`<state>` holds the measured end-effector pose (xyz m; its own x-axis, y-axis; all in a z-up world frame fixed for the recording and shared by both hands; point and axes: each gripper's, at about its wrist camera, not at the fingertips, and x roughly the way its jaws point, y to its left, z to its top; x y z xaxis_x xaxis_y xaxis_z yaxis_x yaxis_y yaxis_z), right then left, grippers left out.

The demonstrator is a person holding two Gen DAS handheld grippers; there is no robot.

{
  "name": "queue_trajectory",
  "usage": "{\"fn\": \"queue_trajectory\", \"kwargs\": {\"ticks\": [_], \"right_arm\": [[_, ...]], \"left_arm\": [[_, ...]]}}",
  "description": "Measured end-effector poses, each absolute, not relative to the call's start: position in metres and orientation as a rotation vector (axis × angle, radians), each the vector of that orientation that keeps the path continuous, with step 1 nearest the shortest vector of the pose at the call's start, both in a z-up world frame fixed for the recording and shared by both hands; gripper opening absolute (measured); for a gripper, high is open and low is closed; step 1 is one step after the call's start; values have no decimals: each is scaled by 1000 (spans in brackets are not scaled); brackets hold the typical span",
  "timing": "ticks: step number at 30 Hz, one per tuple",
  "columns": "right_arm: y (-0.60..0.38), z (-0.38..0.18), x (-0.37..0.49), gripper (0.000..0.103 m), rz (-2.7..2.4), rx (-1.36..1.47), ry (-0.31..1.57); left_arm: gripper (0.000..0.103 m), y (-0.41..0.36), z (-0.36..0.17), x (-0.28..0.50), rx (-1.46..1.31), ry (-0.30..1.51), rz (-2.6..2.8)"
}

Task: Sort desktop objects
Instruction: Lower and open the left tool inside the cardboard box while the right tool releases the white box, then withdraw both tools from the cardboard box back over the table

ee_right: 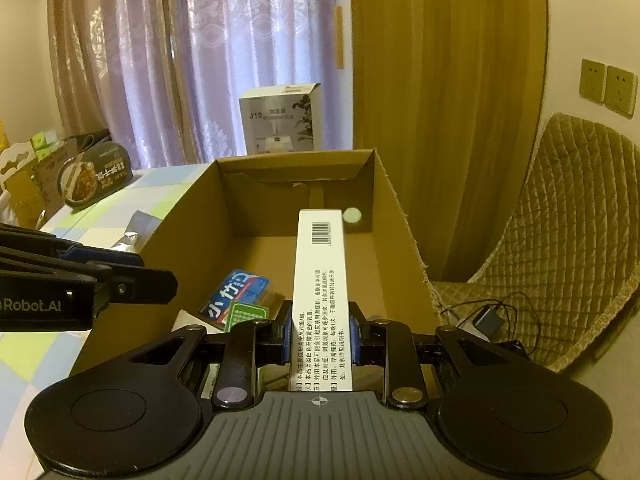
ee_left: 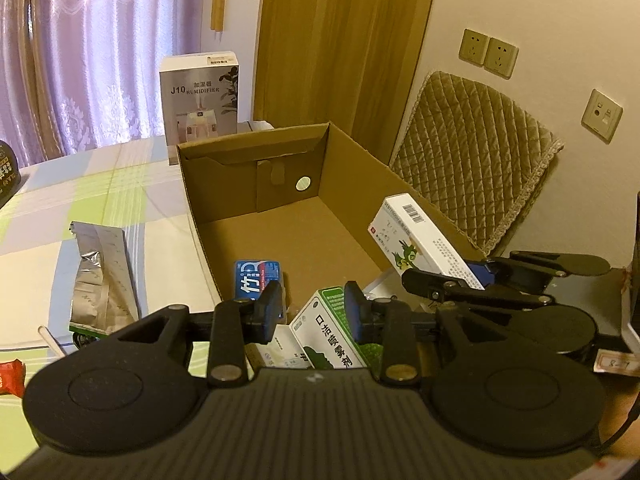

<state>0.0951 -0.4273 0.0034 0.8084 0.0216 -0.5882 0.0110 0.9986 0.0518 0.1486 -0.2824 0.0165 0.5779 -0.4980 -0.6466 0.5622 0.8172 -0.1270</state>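
Right gripper (ee_right: pixel 319 338) is clamped tight on a long white medicine box (ee_right: pixel 320 288), held over the cardboard box (ee_right: pixel 188 236). Left gripper (ee_left: pixel 312 312) is spread open, nothing gripped.

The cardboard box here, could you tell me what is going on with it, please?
A person is sorting items into the cardboard box. The right gripper is shut on a long white medicine box, held over the box. The left gripper hangs open above a green-and-white box and a blue pack already inside.

Red wrapper (ee_left: pixel 11 378) cut off at left edge.
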Motion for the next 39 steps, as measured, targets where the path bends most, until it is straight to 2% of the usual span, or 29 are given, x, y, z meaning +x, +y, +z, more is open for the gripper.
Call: {"fn": "queue_trajectory", "kwargs": {"ticks": [7, 9, 10, 11, 24, 33, 36, 38, 39], "right_arm": [[-424, 6, 96, 24, -1, 35, 596], [-423, 8, 94, 28, -2, 29, 573], [-423, 9, 94, 37, 0, 31, 569], [-423, 10, 93, 39, 2, 35, 567], [-416, 19, 70, 42, -16, 60, 565], [-389, 31, 43, 54, 9, 68, 568], [-378, 35, 35, 68, 10, 69, 570], [-372, 38, 30, 84, 9, 72, 565], [-369, 39, 28, 85, 10, 75, 565]], "left_arm": [[30, -278, 16, 146, 86, 731, -620], [30, -276, 16, 145, 85, 731, -620], [30, -276, 16, 145, 85, 731, -620], [30, -276, 16, 145, 85, 731, -620], [33, -247, 27, 128, 64, 708, -607], [37, -207, 36, 105, 42, 698, -570], [40, -193, 35, 97, 31, 701, -553], [40, -184, 35, 92, 30, 706, -540], [41, -180, 35, 90, 31, 707, -535]]}}
